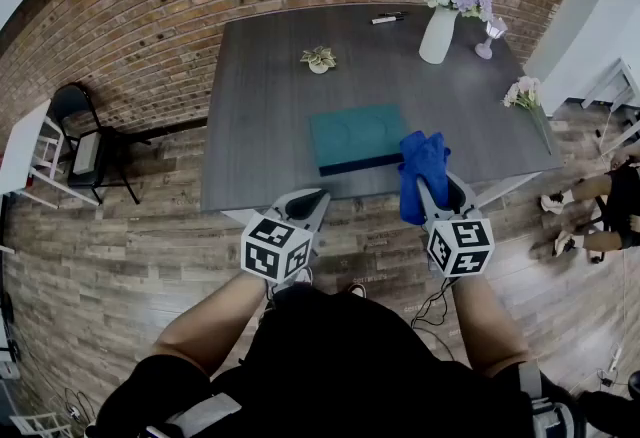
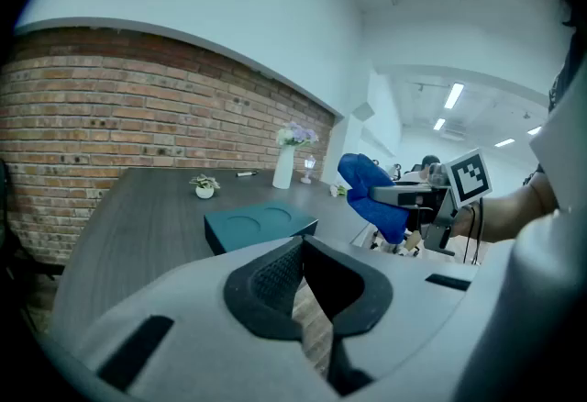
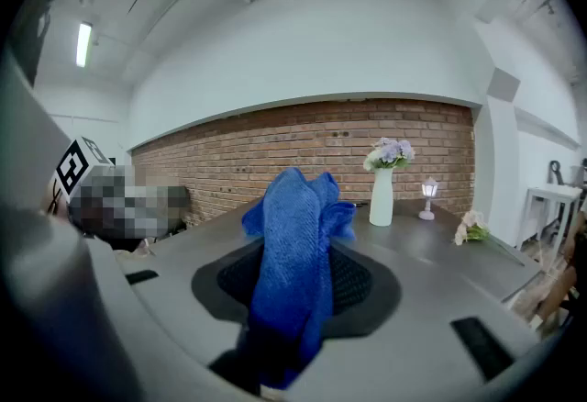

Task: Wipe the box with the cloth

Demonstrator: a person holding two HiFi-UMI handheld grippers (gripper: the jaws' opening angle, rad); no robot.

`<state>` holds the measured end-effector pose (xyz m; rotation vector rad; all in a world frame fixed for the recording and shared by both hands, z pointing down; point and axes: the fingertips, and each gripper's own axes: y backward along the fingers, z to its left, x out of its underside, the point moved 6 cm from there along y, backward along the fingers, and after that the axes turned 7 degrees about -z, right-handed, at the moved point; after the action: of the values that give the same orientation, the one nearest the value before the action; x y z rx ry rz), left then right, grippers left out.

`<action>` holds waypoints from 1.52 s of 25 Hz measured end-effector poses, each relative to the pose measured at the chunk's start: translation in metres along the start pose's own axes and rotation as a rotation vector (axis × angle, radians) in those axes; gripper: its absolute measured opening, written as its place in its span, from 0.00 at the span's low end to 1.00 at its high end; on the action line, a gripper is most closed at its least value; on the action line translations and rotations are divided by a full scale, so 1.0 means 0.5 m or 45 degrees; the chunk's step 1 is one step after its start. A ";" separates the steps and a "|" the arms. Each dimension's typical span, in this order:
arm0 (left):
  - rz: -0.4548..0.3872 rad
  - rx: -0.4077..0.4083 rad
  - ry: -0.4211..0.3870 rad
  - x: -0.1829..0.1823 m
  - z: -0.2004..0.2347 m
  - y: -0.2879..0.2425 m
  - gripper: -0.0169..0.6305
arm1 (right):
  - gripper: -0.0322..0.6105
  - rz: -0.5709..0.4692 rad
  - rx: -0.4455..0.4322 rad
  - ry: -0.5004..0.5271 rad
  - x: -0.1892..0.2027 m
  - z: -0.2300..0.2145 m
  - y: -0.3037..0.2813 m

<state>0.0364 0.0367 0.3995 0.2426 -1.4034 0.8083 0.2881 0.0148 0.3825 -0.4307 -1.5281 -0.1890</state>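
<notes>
A flat teal box (image 1: 358, 137) (image 2: 260, 228) lies near the front edge of the dark grey table (image 1: 270, 116). My right gripper (image 1: 430, 188) (image 3: 298, 285) is shut on a blue cloth (image 1: 420, 172) (image 3: 295, 258) (image 2: 371, 187), which bunches above the jaws and hangs down below them. It hovers at the box's front right corner, over the table edge. My left gripper (image 1: 317, 203) (image 2: 303, 267) is shut with nothing in it, just off the table's front edge, left of the box.
At the table's far side stand a white vase with flowers (image 1: 441, 23) (image 3: 382, 186), a small lamp (image 1: 491, 34), a small potted plant (image 1: 319, 58) (image 2: 204, 186) and a marker (image 1: 386, 18). A loose flower bunch (image 1: 526, 98) lies at the right edge. A black chair (image 1: 85, 141) stands left.
</notes>
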 end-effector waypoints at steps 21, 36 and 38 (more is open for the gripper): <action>-0.067 -0.086 0.108 0.001 0.247 0.132 0.04 | 0.29 0.235 -0.282 0.270 0.016 0.316 -0.191; -0.066 -0.194 0.261 0.086 0.461 0.266 0.04 | 0.29 0.651 -0.342 0.884 0.147 0.477 -0.370; -0.074 -0.201 0.264 0.086 0.469 0.268 0.04 | 0.29 0.669 -0.366 0.944 0.156 0.477 -0.391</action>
<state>-0.2320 0.0075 0.4441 0.0748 -1.2510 0.6516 -0.0030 -0.0599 0.4860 -0.8635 -0.6288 -0.1315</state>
